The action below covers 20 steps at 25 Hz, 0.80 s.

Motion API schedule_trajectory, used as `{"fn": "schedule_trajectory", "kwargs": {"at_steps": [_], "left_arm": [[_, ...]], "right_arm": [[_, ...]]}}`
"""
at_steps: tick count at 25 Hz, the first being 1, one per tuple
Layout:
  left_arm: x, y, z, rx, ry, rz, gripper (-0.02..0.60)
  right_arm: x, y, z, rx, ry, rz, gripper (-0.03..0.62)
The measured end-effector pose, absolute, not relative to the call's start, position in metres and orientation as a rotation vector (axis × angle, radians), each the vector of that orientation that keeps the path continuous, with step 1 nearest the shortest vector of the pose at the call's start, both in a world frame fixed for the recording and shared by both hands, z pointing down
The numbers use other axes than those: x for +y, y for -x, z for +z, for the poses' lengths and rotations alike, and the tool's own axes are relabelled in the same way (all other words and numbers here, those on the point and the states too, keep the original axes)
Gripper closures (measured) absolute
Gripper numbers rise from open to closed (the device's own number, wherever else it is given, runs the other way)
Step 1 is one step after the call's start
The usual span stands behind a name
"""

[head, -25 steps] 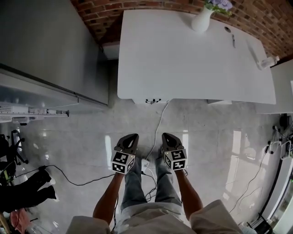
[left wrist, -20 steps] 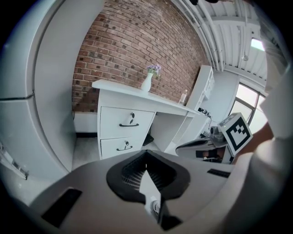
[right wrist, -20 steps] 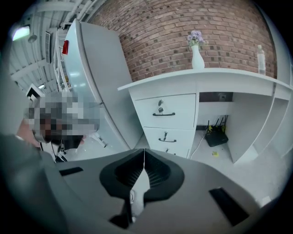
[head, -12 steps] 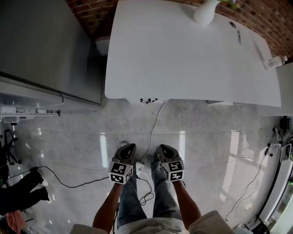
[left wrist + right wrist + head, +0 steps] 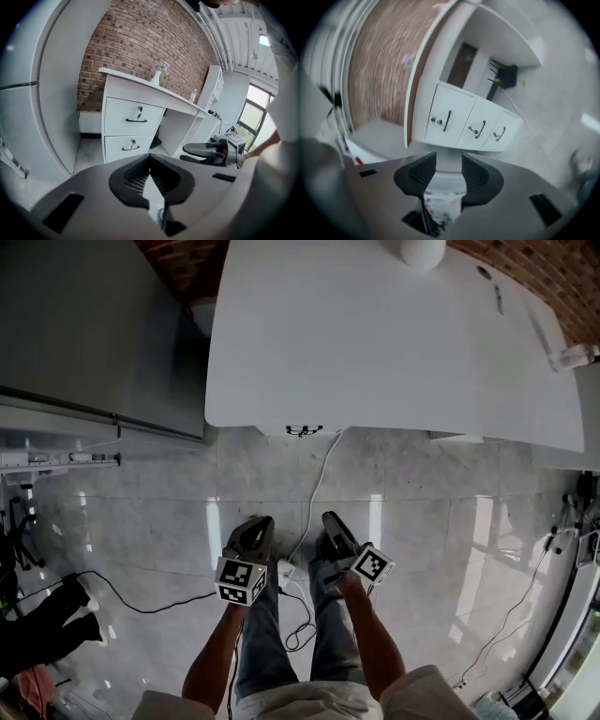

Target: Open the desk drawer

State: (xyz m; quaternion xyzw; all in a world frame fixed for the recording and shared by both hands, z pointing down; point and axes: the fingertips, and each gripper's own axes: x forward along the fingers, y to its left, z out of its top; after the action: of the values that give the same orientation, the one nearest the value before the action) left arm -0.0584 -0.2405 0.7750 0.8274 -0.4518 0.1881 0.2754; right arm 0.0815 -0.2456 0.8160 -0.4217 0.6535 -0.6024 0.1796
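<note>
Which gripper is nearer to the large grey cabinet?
Left. The left gripper is on the large grey cabinet's side; the right gripper, whose empty jaws have just been opening, is beyond it, farther.

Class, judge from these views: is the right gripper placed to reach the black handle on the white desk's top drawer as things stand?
Probably not yet. The right gripper, jaws just opening and empty, hangs well short of the black handle; only grey floor lies between, so stepping closer should do.
</note>
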Motion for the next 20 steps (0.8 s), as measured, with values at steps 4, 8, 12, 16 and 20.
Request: {"fn": "schedule_trajectory", "kwargs": {"at_steps": [4, 8, 12, 16, 20], "left_arm": [[-0.237, 0.053, 0.77, -1.219, -2.231, 0.493, 0.571], [-0.222, 0.054, 0.773, -1.217, -2.204, 0.501, 0.571], [-0.21, 0.057, 0.778, -1.216, -2.177, 0.499, 0.571], [-0.204, 0.067, 0.781, -1.227, -2.164, 0.515, 0.571], [-0.2, 0.084, 0.775, -1.278, -2.137, 0.51, 0.571]], "right_arm": [[-0.25, -0.093, 0.828, 1.385, 1.018, -1.688, 0.405], [-0.247, -0.081, 0.849, 1.435, 1.064, -1.749, 0.405], [-0.277, -0.081, 0.869, 1.455, 1.119, -1.765, 0.405], [-0.333, -0.074, 0.874, 1.532, 1.126, -1.738, 0.405], [-0.387, -0.074, 0.868, 1.512, 1.12, -1.69, 0.405]]}}
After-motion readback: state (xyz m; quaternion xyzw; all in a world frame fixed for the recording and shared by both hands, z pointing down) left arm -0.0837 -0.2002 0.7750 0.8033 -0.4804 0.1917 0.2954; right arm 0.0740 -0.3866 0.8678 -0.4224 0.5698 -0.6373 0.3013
